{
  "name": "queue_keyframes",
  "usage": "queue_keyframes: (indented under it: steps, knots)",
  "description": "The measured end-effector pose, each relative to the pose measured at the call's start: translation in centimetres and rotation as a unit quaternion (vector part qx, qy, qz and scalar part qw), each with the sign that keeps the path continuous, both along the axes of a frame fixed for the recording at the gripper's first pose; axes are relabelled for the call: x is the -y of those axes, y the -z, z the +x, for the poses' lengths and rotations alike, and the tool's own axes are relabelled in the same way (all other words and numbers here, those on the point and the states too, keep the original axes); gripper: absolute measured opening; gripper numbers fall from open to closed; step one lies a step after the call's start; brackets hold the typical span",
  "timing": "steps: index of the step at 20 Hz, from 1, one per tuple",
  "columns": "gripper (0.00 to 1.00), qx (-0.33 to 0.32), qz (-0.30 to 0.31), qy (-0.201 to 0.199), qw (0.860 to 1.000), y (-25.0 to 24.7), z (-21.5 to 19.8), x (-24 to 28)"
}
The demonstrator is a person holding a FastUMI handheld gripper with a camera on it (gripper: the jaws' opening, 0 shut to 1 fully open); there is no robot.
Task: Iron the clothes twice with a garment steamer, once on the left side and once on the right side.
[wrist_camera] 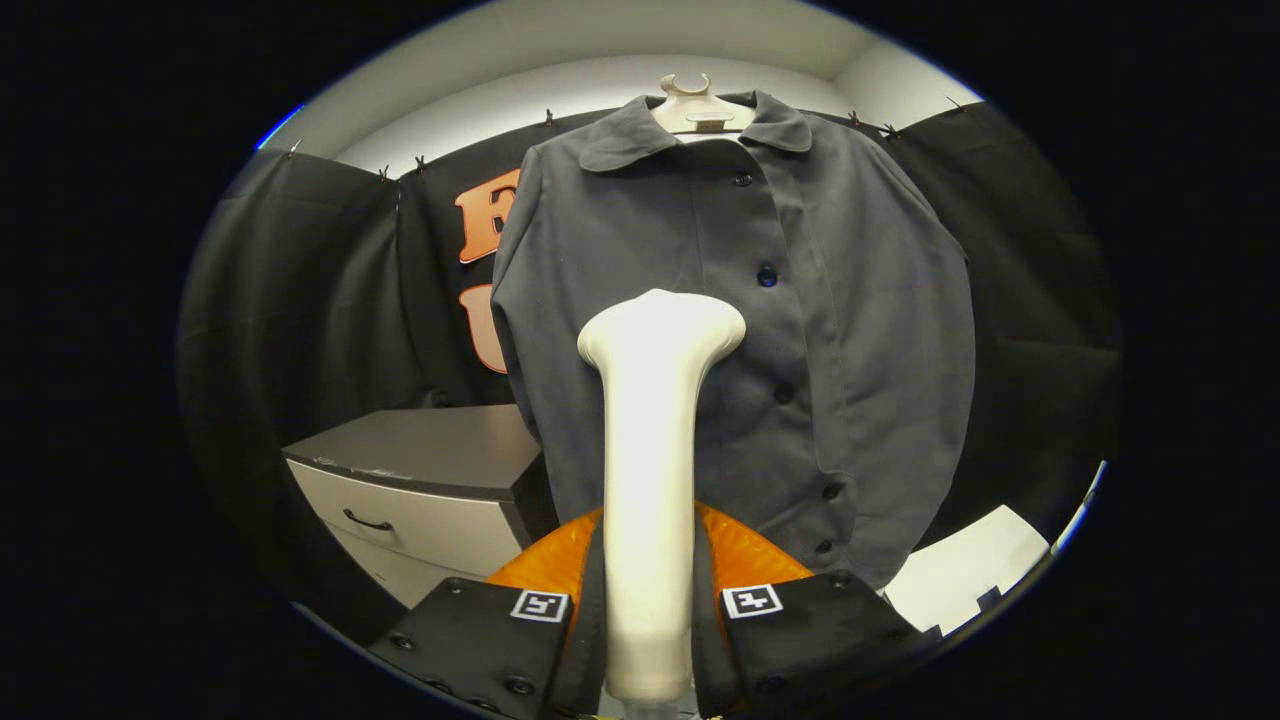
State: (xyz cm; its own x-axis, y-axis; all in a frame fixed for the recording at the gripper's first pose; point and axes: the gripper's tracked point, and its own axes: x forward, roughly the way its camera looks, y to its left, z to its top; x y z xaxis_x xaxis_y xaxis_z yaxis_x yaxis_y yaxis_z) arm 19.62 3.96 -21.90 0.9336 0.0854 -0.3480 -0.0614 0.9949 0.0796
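Note:
A dark grey buttoned jacket point(830, 300) hangs on a white hanger point(697, 108) against the booth's black cloth wall. My gripper point(648, 600) is shut on the handle of a white garment steamer point(652, 450). The steamer stands upright between the two black fingers point(490, 630). Its wide head sits in front of the jacket's left half, about mid-chest, left of the button row. Whether the head touches the fabric cannot be told.
A grey drawer cabinet point(430, 480) with a dark handle stands to the lower left of the jacket. A white sheet with black marks point(960, 580) lies at the lower right. Black cloth hangs on both sides.

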Motion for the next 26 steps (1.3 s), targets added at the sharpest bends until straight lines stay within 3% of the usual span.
queue_keyframes:
  steps: [26]
  knots:
    - [0.42,-0.121,-0.04,0.007,0.992,15.2,-4.7,0.6]
